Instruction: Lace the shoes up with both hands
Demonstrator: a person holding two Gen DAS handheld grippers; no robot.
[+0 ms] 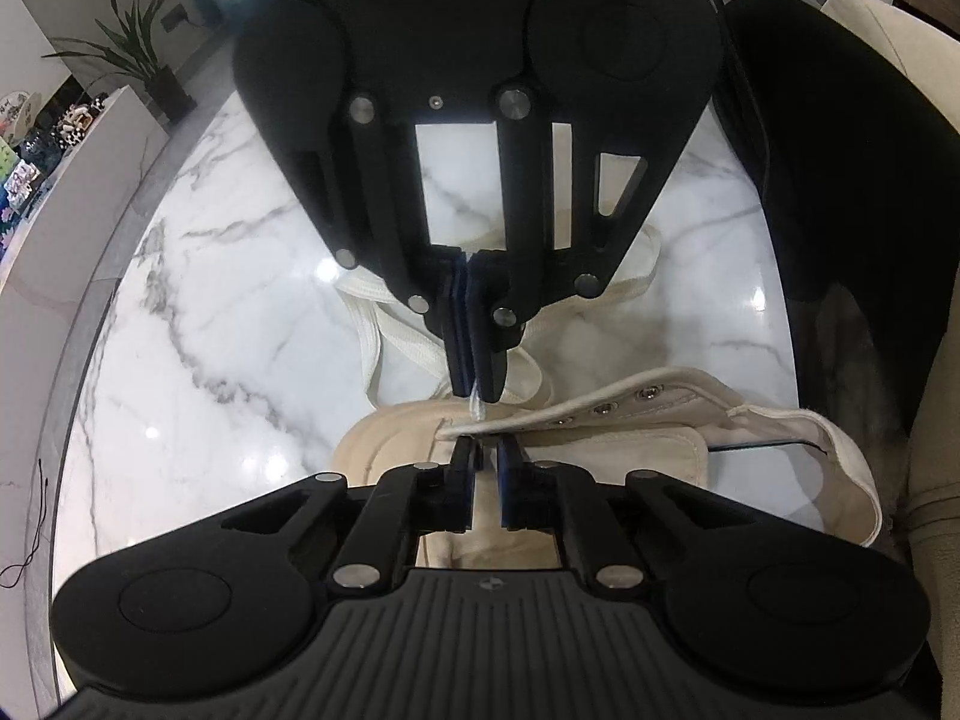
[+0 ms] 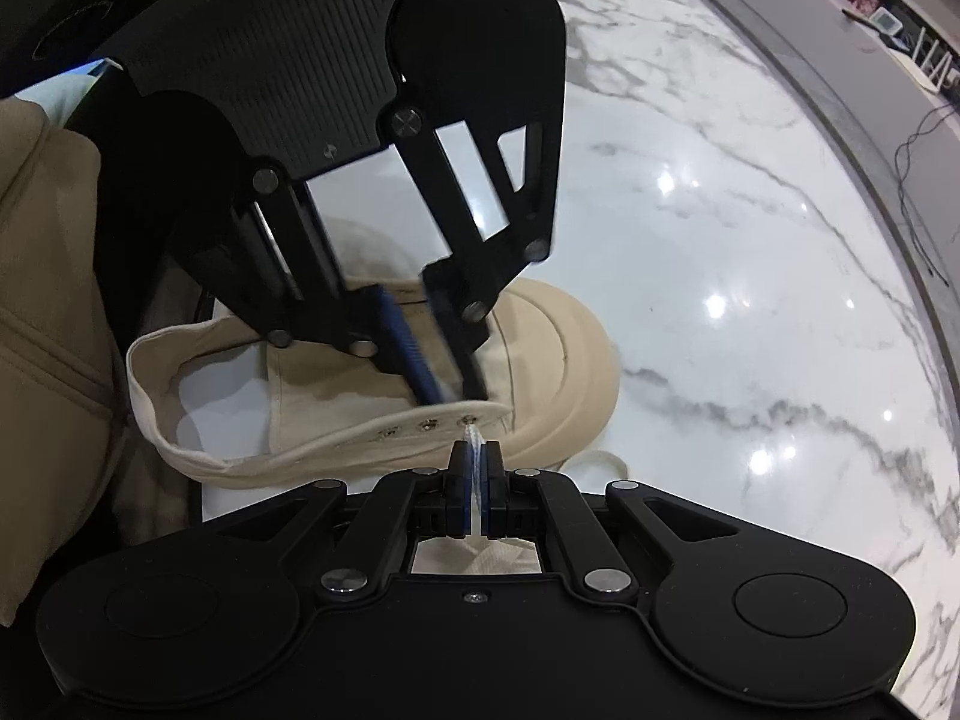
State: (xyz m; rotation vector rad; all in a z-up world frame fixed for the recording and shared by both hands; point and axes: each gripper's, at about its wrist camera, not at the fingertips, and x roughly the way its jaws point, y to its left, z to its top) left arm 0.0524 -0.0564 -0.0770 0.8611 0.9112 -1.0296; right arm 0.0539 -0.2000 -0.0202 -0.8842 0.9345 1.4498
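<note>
A beige canvas shoe [image 2: 558, 360] lies on the marble table, toe cap [image 1: 384, 438] away from the person. My right gripper [image 2: 476, 450] is shut on the white lace's clear tip [image 2: 474, 438], which it holds at the front eyelet [image 2: 468, 420] from outside the flap. The left wrist view shows that same gripper [image 1: 477, 399] coming down from above with the tip [image 1: 477, 414] in its pads. My left gripper [image 1: 486, 447] reaches into the shoe behind that flap, its jaws a narrow gap apart. Its fingertips are hidden under the flap and nothing shows between them. Loose lace [image 1: 366, 324] trails behind the toe.
The white marble table [image 2: 720, 240] stretches to the right up to a dark curved rim [image 2: 840, 120]. Beige fabric [image 2: 42, 300] crowds the shoe's heel side. A large dark shape [image 1: 840, 180] and a cream chair [image 1: 870, 24] stand behind the right gripper. A potted plant [image 1: 138, 42] is far left.
</note>
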